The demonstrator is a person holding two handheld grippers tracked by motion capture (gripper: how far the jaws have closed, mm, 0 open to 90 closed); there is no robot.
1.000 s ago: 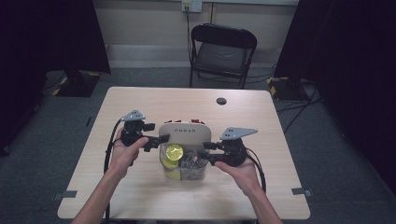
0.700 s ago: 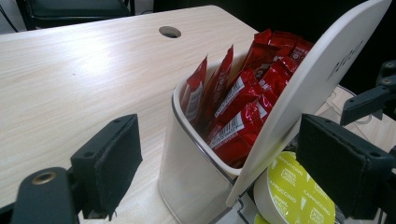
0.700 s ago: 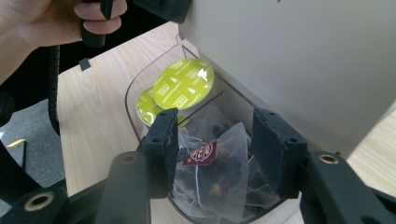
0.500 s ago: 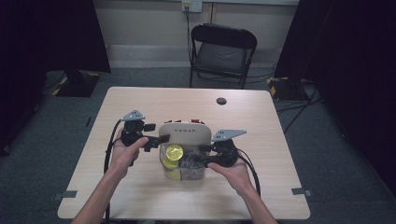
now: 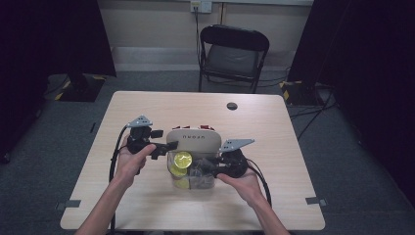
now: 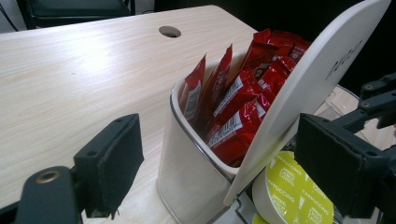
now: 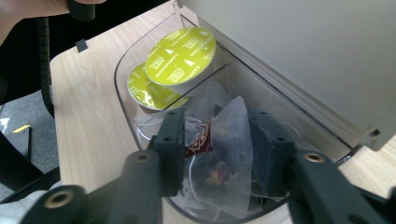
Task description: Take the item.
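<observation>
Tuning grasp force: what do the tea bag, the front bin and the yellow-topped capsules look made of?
Tea bag: sheer white mesh, nylon or similar by the look; the contents show through and it creases softly.
Front bin: clear hard plastic, glossy; the table shows through its wall.
Capsules: lid looks like printed yellow foil, faint sheen; the body is hard to tell.

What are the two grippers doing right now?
Left gripper: open around the box, not pressing.
Right gripper: closing on a tea bag; grip unclear.
</observation>
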